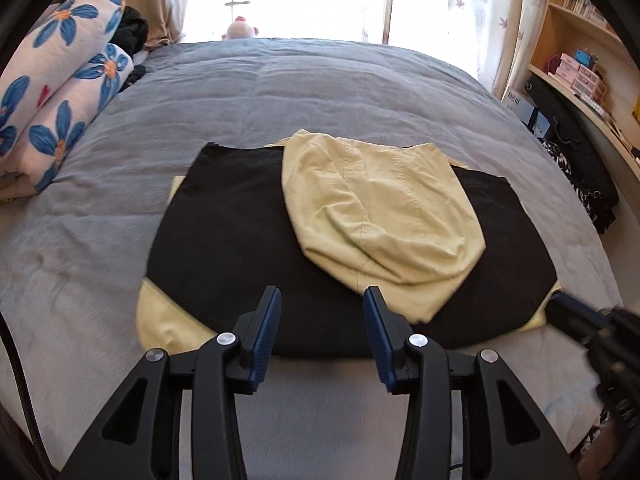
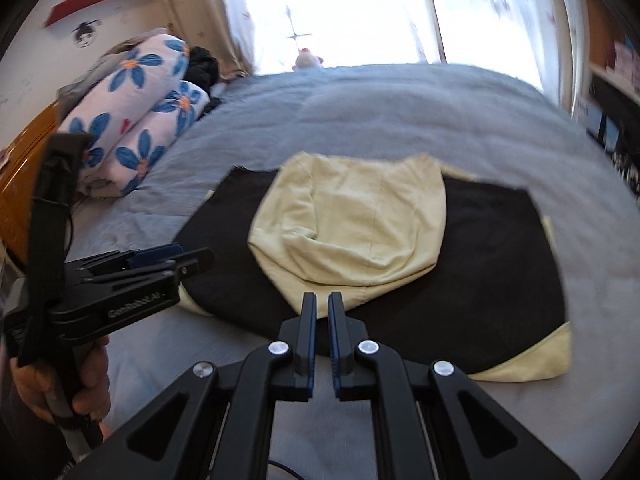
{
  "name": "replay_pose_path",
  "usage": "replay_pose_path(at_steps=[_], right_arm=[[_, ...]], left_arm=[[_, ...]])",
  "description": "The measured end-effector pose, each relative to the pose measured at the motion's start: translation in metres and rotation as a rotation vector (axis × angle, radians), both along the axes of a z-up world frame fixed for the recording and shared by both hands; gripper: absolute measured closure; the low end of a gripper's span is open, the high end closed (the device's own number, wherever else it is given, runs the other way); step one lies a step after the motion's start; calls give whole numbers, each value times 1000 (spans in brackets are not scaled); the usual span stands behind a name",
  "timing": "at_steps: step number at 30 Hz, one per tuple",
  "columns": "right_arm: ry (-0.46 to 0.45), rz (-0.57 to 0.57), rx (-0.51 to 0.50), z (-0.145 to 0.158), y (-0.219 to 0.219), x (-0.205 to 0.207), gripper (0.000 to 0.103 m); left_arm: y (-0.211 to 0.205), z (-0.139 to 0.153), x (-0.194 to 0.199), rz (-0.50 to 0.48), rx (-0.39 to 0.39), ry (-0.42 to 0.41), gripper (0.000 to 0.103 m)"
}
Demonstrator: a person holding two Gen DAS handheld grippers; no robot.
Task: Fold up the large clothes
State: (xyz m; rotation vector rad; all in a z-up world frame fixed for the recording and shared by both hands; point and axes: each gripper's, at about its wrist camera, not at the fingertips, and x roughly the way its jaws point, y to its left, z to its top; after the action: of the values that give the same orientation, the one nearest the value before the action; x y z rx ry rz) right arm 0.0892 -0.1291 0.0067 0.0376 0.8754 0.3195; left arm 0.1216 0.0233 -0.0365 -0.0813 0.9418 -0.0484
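Left gripper [image 1: 322,300]: nearest my left camera; blue-padded jaws spread apart with nothing between them, raised above the near edge of the garment and touching no cloth that I can see.
Right gripper [image 2: 322,306]: nearest my right camera; jaws drawn almost together with only a thin slit left, nothing pinched, tips over the near edge of the folded garment.
Hand [image 2: 60,384]: I see it at the left edge of the right view, wrapped round the handle of the left gripper.
Garment [image 1: 240,240]: black and pale-yellow piece, lying flat on the bed just ahead of both grippers; black panel spread wide, pale-yellow corners showing at its near left and near right edges.
Yellow fold [image 1: 380,216]: pale-yellow part laid over the middle of the black panel, rounded near end towards me, a few creases and seams across it.
Bed cover [image 1: 300,88]: grey, under the garment, reaching back to the window.
Floral bedding [image 1: 60,80]: white with blue flowers, rolled and stacked at the left side of the bed, well apart from the garment.
Soft toy [image 1: 240,30]: at the far edge of the bed; I cannot make out details against the glare.
Shelves [image 1: 580,40]: right of the bed, holding boxes and books.
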Motion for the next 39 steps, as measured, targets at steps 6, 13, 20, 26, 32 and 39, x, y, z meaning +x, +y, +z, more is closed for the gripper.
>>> replay_pose_path(at_steps=[6,13,20,26,32,39], right_arm=[[-3,45,14,36,-7,-35,97],[22,56,-10,26,-4,-48,81],[17,14,-91,-14,12,-22,81],[-5,-22,-12,-31,19,-4,81],[2,-61,27,-46,17,14,81],[38,-94,74,-63,13,37,81]], left_arm=[[17,7,-35,3,-16,8,61],[43,-10,-51,32,-68,57,54],[70,-56,-39,84,-241,149,54],[96,-97,-26,173,-438,175,54],[119,-128,-3,271,-543,159,54],[138,-143,20,342,-661,77,54]])
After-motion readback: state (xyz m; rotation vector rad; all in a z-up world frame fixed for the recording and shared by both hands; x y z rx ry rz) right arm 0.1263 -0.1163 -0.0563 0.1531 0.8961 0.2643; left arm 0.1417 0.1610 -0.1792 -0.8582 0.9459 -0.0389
